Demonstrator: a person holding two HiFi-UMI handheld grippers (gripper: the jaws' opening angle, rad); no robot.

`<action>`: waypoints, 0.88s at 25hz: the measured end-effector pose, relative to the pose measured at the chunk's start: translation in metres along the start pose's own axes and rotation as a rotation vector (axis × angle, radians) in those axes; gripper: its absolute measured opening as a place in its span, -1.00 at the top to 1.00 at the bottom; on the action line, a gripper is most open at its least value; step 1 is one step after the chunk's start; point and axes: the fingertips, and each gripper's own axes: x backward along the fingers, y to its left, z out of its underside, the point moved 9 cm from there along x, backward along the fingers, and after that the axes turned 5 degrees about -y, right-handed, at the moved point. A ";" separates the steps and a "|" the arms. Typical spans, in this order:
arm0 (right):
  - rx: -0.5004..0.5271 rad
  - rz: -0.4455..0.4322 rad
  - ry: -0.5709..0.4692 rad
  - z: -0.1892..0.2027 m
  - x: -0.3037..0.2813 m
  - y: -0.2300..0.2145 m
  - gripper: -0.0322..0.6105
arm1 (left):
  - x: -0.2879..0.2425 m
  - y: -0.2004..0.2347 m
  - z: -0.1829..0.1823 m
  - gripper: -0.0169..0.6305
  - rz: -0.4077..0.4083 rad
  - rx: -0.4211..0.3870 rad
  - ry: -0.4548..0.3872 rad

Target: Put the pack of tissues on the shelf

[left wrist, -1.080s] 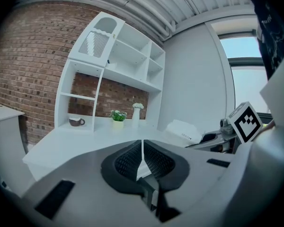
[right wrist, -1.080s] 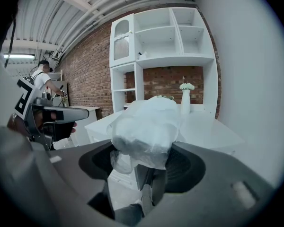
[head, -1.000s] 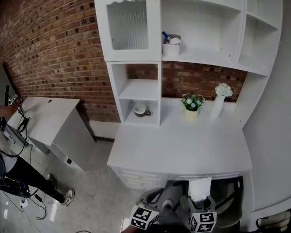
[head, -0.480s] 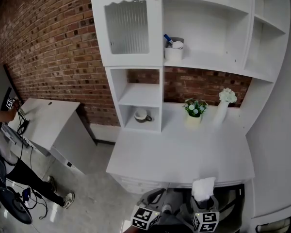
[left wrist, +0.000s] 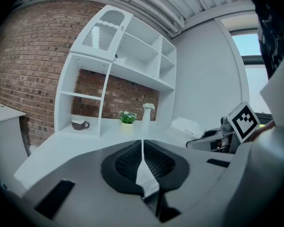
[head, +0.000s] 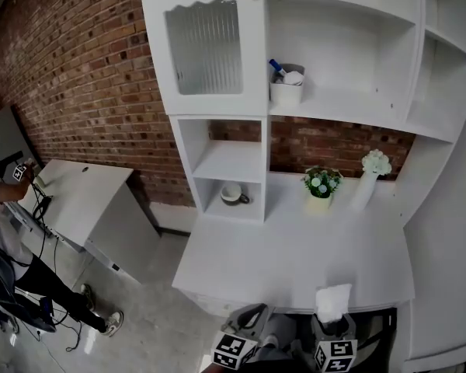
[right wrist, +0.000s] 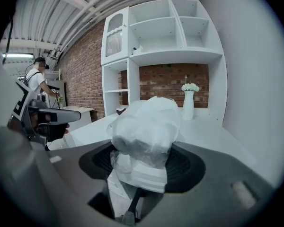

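Note:
The pack of tissues (right wrist: 146,126), white in a crinkled clear wrap, sticks up between the jaws of my right gripper (right wrist: 143,148), which is shut on it. In the head view the pack of tissues (head: 333,301) hangs over the front edge of the white desk (head: 287,247), with the right gripper (head: 334,326) just below it. The white shelf unit (head: 342,103) rises behind the desk, its open compartments facing me. My left gripper (left wrist: 142,144) is shut with nothing in it and sits low beside the right one, at the left gripper (head: 247,321) spot near the bottom edge.
A cup (head: 233,194) sits in the low cubby. A potted plant (head: 320,185) and a white vase (head: 370,173) stand at the desk's back. A white container (head: 286,88) is on the wide shelf. A side table (head: 78,193) and a person (head: 4,231) are at left.
The desk and shelf unit have come nearer and slid lower in the head view. The tissue pack now overlaps the desk's front edge. Both grippers keep their state.

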 end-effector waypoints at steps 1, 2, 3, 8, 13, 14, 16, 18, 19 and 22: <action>0.003 -0.002 -0.004 -0.005 -0.003 -0.002 0.03 | -0.003 0.002 -0.002 0.89 -0.003 0.000 -0.002; 0.002 -0.004 -0.010 -0.010 -0.006 -0.004 0.03 | -0.007 0.003 -0.005 0.89 -0.004 -0.002 -0.004; 0.000 -0.004 -0.017 -0.014 -0.009 -0.007 0.03 | -0.011 0.004 -0.007 0.89 -0.004 -0.006 -0.005; -0.018 -0.012 -0.015 -0.029 -0.023 -0.023 0.03 | -0.025 0.007 -0.014 0.89 -0.003 -0.014 0.010; -0.008 -0.032 -0.010 -0.044 -0.037 -0.039 0.03 | -0.045 0.009 -0.024 0.89 -0.007 -0.016 0.003; -0.006 -0.038 -0.014 -0.046 -0.040 -0.043 0.03 | -0.050 0.009 -0.025 0.89 -0.007 -0.018 0.005; -0.009 -0.051 -0.026 -0.054 -0.048 -0.052 0.03 | -0.061 0.011 -0.029 0.89 -0.018 -0.017 0.017; -0.016 -0.059 -0.043 -0.064 -0.057 -0.062 0.03 | -0.074 0.012 -0.036 0.89 -0.024 -0.009 0.015; -0.023 -0.063 -0.052 -0.068 -0.060 -0.067 0.03 | -0.081 0.011 -0.037 0.89 -0.023 -0.009 0.005; -0.048 -0.071 -0.058 -0.073 -0.072 -0.082 0.03 | -0.102 0.008 -0.042 0.89 -0.020 -0.007 0.019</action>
